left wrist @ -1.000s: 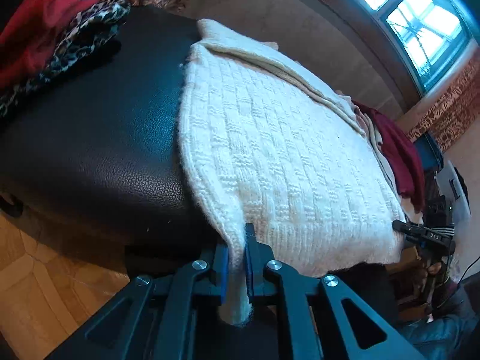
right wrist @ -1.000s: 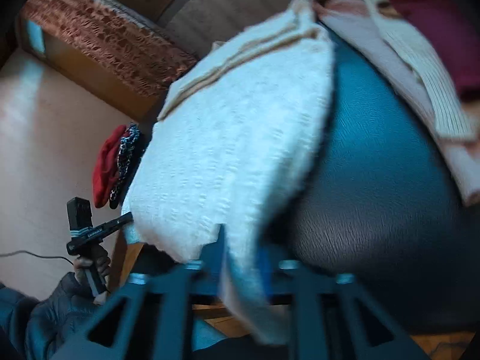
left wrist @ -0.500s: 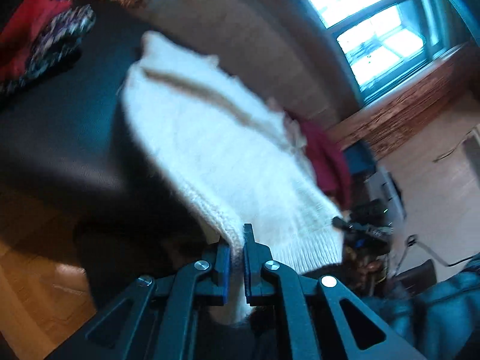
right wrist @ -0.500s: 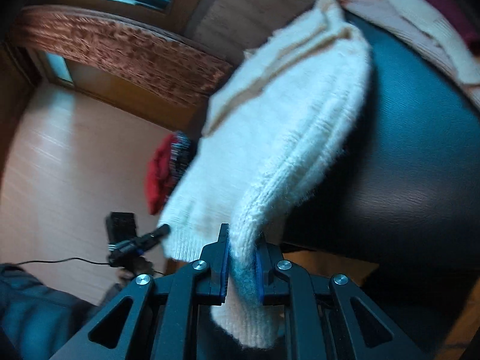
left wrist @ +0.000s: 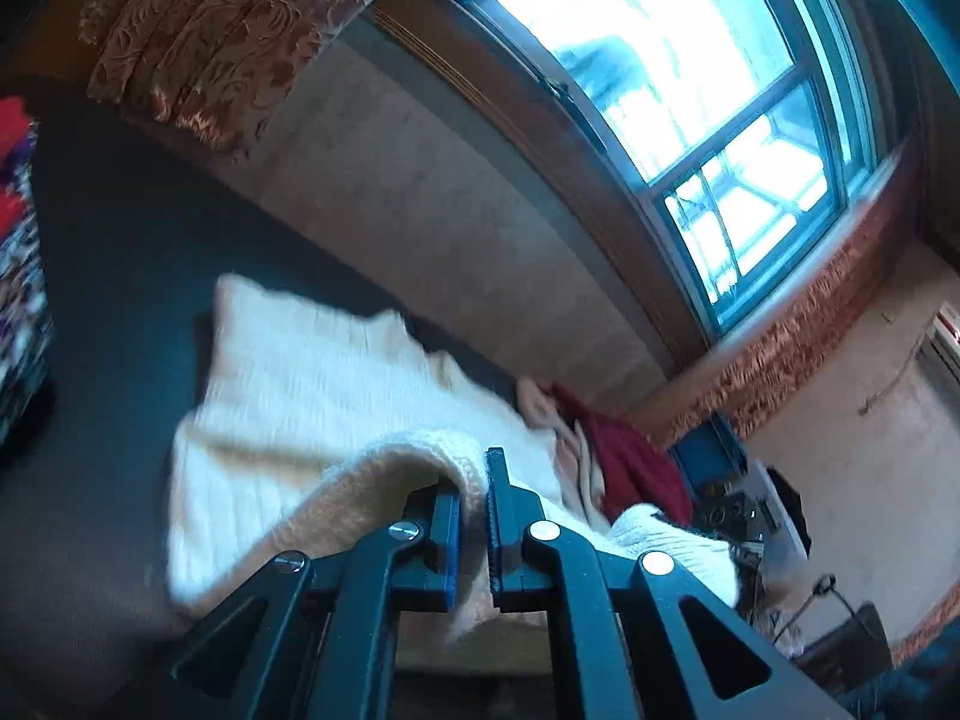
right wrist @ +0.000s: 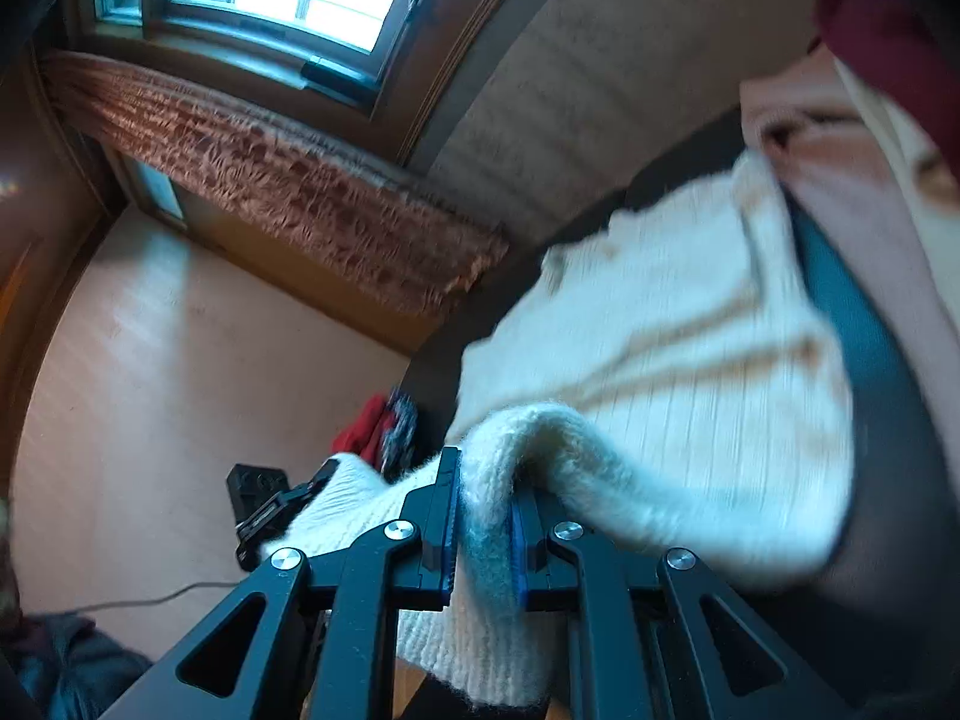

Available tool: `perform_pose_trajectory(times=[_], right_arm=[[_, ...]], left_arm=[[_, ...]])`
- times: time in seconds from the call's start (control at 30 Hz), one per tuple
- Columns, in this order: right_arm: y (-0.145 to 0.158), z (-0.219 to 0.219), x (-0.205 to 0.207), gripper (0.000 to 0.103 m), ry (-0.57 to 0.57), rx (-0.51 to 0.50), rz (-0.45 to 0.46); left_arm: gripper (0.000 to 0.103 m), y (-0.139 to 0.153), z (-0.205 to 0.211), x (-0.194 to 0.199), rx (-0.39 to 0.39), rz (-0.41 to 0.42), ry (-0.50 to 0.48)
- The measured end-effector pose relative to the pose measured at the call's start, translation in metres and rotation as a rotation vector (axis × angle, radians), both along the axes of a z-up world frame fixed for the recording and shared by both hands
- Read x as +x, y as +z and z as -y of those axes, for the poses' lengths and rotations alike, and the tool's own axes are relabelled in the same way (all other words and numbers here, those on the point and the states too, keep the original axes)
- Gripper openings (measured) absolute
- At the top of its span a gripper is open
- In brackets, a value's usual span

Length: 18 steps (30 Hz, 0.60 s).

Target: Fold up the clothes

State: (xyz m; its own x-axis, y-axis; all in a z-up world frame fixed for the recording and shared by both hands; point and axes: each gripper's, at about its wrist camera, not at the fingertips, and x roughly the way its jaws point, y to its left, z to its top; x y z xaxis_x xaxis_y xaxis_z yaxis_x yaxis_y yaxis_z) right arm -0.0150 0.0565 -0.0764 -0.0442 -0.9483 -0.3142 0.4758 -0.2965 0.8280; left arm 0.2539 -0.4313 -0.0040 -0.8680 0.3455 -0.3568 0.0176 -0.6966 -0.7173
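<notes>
1. The fingers of the left gripper stand nearly together, clamped on a folded edge of the cream knit sweater; the knit arches up over the tips and drops between the blue pads.
2. The fingers of the right gripper are set a little wider, pinching a thick roll of the same sweater, whose hem hangs down between and below them.
3. The sweater's far part lies blurred on the black cushion, while its near edge is lifted off the cushion in both grippers.
4. Beside the sweater, on the side away from the cushion's bare part, lie a dark red garment and a pale pink one.
5. At the cushion's opposite end sits a red and patterned pile of clothes.
6. Behind the cushion rises a wall with a bright window and patterned curtains.
</notes>
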Motion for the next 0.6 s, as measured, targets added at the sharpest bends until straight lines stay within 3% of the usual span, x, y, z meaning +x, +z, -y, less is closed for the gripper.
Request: perform_pose_trajectory(times=[0.13,0.27,0.4,0.43,0.53,0.6], right_arm=[[-0.012,0.016,-0.059,0.014,-0.059,0.006,0.017],[-0.036,0.036,-0.111,0.014,-0.136,0.027,0.08],[-0.071,0.052,-0.146,0.012,-0.179,0.091,0.149],[-0.077,0.051,-0.147,0.01,-0.181,0.082,0.157],[-0.085,0.048,-0.143,0.01,-0.176,0.052,0.157],[-0.084,0.045,-0.131,0.01,-0.147,0.062,0.131]], left_arm=[[0.005,-0.005,0.021,-0.058,0.007,0.007,0.078],[0.005,-0.028,0.044,-0.11,0.027,0.06,0.148],[0.005,-0.083,0.061,-0.149,0.033,0.244,0.198],[0.005,-0.097,0.064,-0.156,0.038,0.284,0.206],[0.005,-0.112,0.065,-0.143,0.094,0.253,0.199],[0.005,-0.109,0.054,-0.132,0.036,0.263,0.182]])
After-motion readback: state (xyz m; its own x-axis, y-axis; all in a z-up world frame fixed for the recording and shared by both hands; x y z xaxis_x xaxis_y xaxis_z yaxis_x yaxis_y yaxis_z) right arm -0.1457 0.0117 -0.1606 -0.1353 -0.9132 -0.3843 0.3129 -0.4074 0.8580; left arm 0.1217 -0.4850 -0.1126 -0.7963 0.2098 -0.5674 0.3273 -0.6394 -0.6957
